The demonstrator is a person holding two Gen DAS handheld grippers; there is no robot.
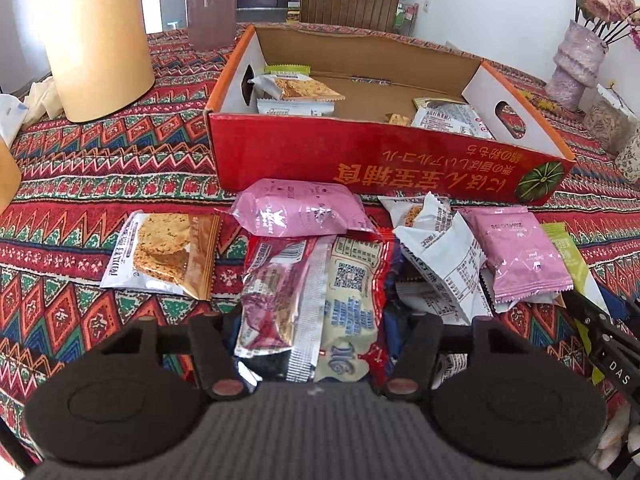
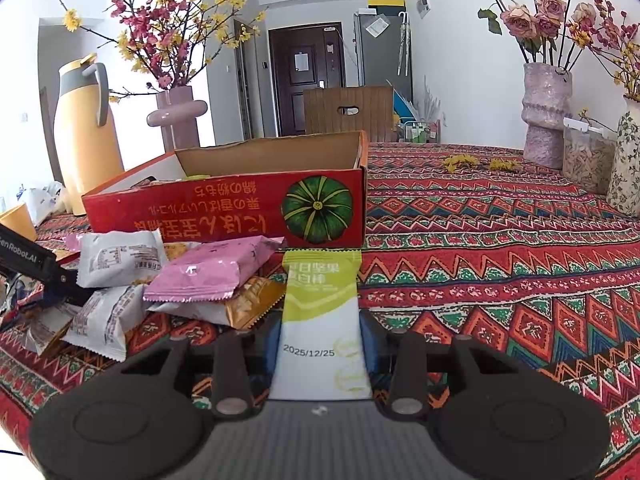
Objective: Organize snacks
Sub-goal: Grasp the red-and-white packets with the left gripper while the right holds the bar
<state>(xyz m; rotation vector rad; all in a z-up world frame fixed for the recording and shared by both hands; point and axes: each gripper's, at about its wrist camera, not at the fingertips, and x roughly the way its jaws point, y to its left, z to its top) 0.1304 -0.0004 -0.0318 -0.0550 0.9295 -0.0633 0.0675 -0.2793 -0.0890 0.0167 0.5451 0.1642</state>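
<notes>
Green-and-white bar wrapper (image 2: 322, 312), stamped 2025/12/25, is pinched between the right tool's (image 2: 321, 344) fingers just before the red box (image 2: 224, 208) with upside-down Japanese lettering. The left tool (image 1: 316, 344) straddles a red QR-coded packet (image 1: 320, 292) on the desk (image 1: 60, 208); whether it grips, I cannot tell.

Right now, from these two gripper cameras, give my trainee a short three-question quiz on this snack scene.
1. True or false: the red cardboard box is empty.
2. What sits between the fingers of the right gripper? A) pink packet B) green-and-white snack bar C) flask
3. What colour is the packet lying nearest the box's front wall in the left wrist view?

Key:
1. False, it holds several packets.
2. B, the green-and-white snack bar.
3. Pink.
</notes>
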